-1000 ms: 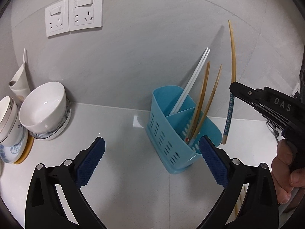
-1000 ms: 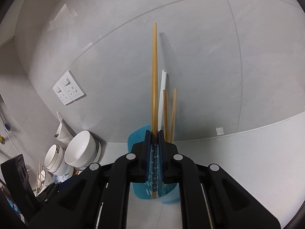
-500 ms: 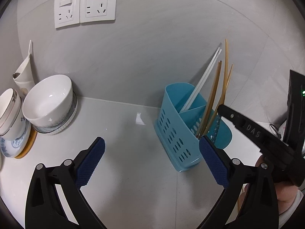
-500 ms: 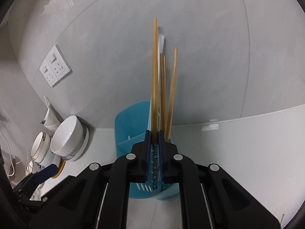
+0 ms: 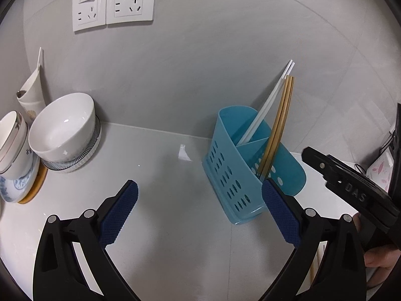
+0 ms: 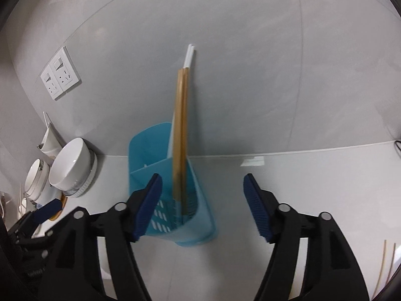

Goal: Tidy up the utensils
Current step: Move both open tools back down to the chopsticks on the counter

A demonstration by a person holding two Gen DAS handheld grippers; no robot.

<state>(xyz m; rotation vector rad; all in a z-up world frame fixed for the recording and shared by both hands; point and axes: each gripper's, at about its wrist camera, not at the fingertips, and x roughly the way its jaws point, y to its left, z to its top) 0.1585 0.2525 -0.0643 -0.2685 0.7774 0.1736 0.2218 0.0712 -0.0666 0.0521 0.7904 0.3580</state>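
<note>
Nearest in the right wrist view, the right gripper [image 6: 201, 207] is seen with its blue-padded fingers [image 6: 147, 205] spreading apart at this moment; the pads press on nothing, though the blue utensil holder [image 6: 160, 215] and the wooden chopsticks [image 6: 181, 135] are framed between them. In the left wrist view, the left gripper [image 5: 199, 213] is held above the white worktop [image 5: 175, 225] with its fingers [image 5: 119, 215] spread wide and nothing between the pads. A hand [image 5: 381, 258] is glimpsed at the lower right edge of that view, behind the black body of the right gripper.

Further out, the blue utensil holder is stood on the worktop, close to the grey wall [image 5: 200, 62]. The wooden chopsticks are lodged upright in its nearer compartment, side by side and touching. A pair of white chopsticks [image 5: 265, 107] is leaned in the farther compartment, with tips against the wall.

To the left, a white bowl [image 5: 64, 128] is stacked among other dishes [image 5: 12, 145]. On the wall above, two white sockets [image 5: 112, 1] are mounted.
</note>
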